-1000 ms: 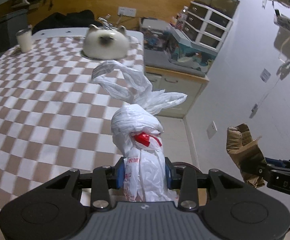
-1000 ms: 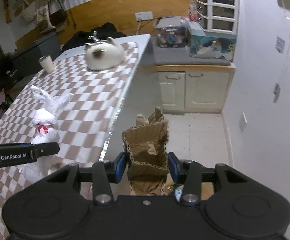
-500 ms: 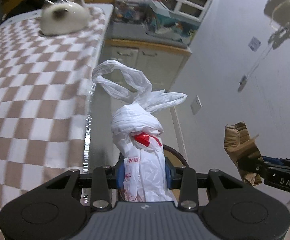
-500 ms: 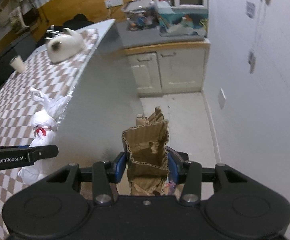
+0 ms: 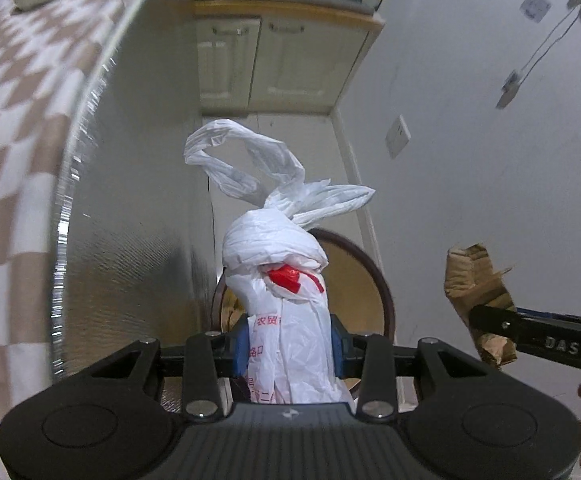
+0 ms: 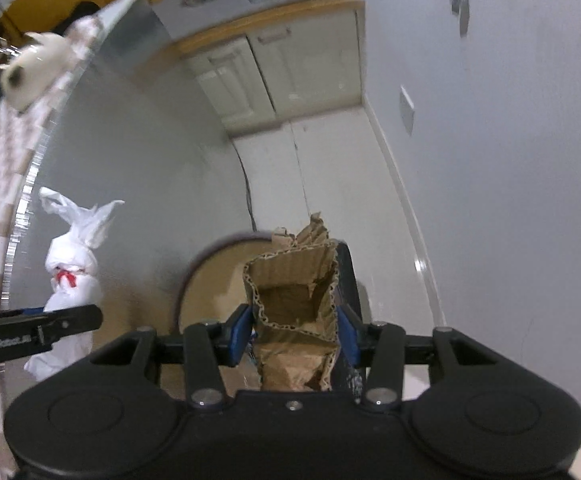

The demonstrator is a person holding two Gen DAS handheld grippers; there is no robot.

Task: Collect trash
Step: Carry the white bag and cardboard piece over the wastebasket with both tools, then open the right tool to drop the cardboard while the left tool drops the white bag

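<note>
The left gripper (image 5: 289,344) is clenched on the knotted white bag (image 5: 278,276), blue pads pressed to its lower body, the loose handles flaring up past the knot. The right gripper (image 6: 292,334) grasps the torn cardboard (image 6: 294,304), its pads against both corrugated sides; its jaws have eased only a touch in the last half second and the piece is not yet let go.

What changed over the last second: both hands have swung off the checked counter (image 5: 18,128) and tipped steeply downward. A second ago the bag stood in front of the checked cloth with the cat-shaped thing behind it; now the bin (image 5: 370,280) sits directly behind and below the bag, and in the right view the bin (image 6: 210,280) lies just beyond the cardboard, with the cardboard over its right half. The cardboard (image 5: 478,292) hangs to the right of the bin in the left view.

Farther out, the floor, the cabinet doors (image 5: 266,64) and the wall sockets have replaced the countertop.

Judging from this, the carry is nearly over: both pieces look placed for dropping. The bag looks only partly over the bin's left rim, so it may want a nudge inward first.
</note>
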